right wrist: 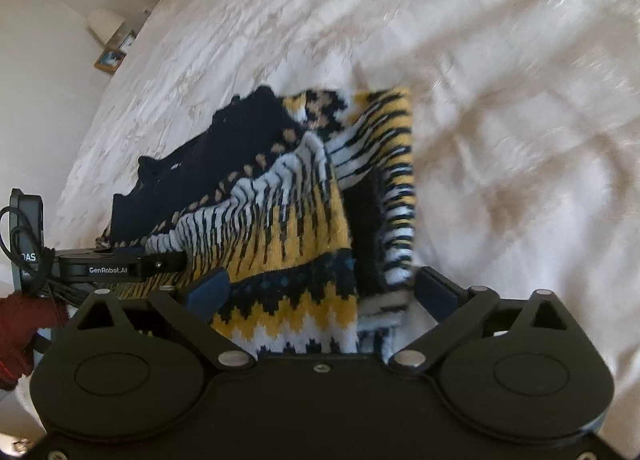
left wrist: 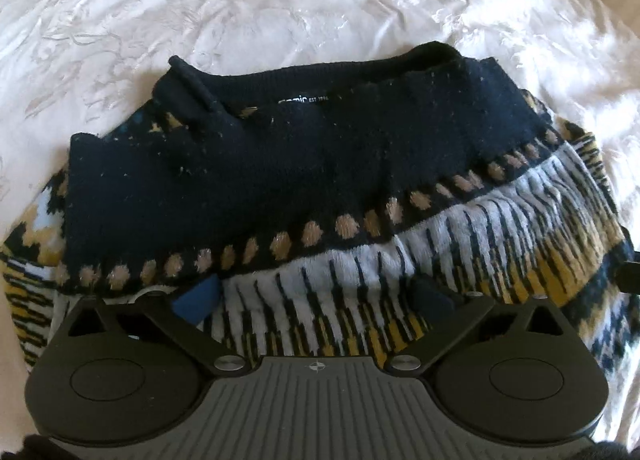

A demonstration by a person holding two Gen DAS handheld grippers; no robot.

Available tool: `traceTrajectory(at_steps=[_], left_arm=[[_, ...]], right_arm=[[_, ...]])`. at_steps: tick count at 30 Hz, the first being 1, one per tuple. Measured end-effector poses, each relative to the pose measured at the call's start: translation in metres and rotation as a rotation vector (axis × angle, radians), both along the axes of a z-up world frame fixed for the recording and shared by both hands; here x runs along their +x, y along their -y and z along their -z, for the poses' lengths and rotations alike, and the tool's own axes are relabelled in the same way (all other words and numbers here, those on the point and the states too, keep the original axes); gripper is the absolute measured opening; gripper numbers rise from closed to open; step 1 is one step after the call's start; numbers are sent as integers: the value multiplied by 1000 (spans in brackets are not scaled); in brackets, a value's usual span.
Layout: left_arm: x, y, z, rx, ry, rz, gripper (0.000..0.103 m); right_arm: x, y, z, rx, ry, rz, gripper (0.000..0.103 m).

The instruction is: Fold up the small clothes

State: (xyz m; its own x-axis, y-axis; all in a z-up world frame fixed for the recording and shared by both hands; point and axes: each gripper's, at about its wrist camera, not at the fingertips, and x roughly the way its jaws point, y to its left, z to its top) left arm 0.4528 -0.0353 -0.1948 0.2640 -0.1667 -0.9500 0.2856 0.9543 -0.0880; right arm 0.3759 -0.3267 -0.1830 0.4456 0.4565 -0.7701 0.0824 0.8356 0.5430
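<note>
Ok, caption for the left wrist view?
Open left gripper above folded navy, yellow and white knitted sweater on white bedspread.

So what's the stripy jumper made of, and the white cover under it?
The jumper looks like knitted wool or acrylic: fuzzy, with ribbed edges and woven-in patterns. The cover looks like smooth, slightly shiny woven fabric, perhaps satin or cotton: it creases and glints.
</note>
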Motion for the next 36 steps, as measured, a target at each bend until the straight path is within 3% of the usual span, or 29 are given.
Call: traceTrajectory(at_steps=[5,10,15,16,17,18,19,20,21,22,26,31,36], left_arm=[[6,2,4,-13,-6,-15,103],[4,-2,2,-17,8,-35,103],[-5,-5,4,-34,50,-48,103],[-6,-5,4,-34,52,-51,103],[-6,-4,4,-32,50,-51,103],[-5,-4,3,-29,44,-51,103],[-6,-4,0,-27,41,-57,101],[-5,-3,-5,-26,49,-73,98],[-5,-2,-11,-29,75,-91,87],[-4,0,-19,-31,109,-108,77],[11,12,-38,29,200,-136,77],[41,26,-7,164,127,-102,82],[53,21,-11,129,96,-122,79]], right_arm=[[20,0,20,77,-25,-18,103],[25,8,28,175,-22,39,103],[27,7,27,161,-16,-22,102],[29,6,26,151,-19,-45,100],[30,5,24,133,-24,-63,86],[31,5,22,105,-24,-78,61],[31,6,19,76,-22,-92,51],[32,7,19,80,-30,-102,40],[32,10,20,110,-39,-103,36],[31,12,20,126,-36,-97,35],[26,8,17,85,-26,-99,34],[24,10,23,118,-38,-50,34],[25,16,25,139,-40,-45,34]])
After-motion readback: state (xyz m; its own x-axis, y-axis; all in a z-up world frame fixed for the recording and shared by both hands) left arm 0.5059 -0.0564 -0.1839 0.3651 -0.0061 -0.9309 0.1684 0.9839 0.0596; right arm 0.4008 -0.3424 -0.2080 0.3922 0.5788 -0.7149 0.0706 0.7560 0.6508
